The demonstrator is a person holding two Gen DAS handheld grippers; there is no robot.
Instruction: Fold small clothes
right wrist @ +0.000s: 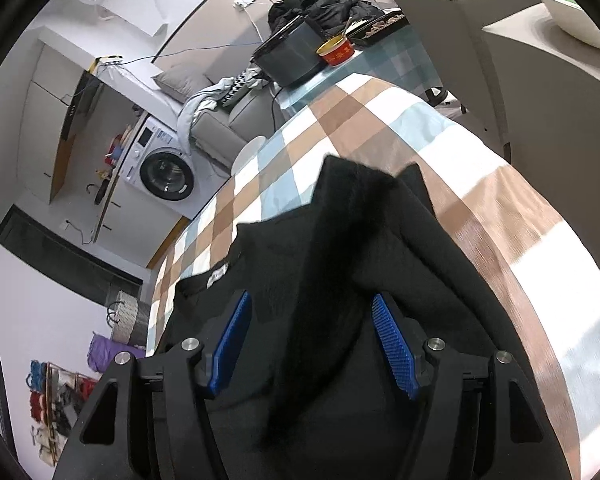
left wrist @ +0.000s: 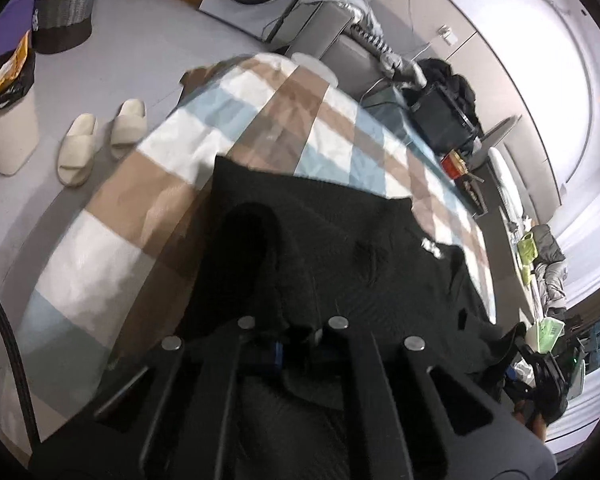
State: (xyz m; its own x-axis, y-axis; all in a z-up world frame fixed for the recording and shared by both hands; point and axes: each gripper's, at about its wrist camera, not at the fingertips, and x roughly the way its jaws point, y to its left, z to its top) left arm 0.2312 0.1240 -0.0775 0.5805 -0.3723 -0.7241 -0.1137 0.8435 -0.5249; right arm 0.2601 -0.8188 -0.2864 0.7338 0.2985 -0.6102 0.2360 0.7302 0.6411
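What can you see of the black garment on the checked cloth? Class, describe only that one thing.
The black garment is a dark, soft-looking knit with a small white label near one edge. It lies rumpled on the checked tablecloth, with a raised fold running up its middle. The left claw is shut on a pinch of its fabric. The right claw stands open over it, blue pads either side of the fold, not yet pressing. Its lower part is hidden behind the claws.

Both views are bright and evenly lit, with strong fisheye bending and dark corners. The black garment (left wrist: 340,240) shows little detail; the checked cloth (right wrist: 520,240) smears with motion blur at right.
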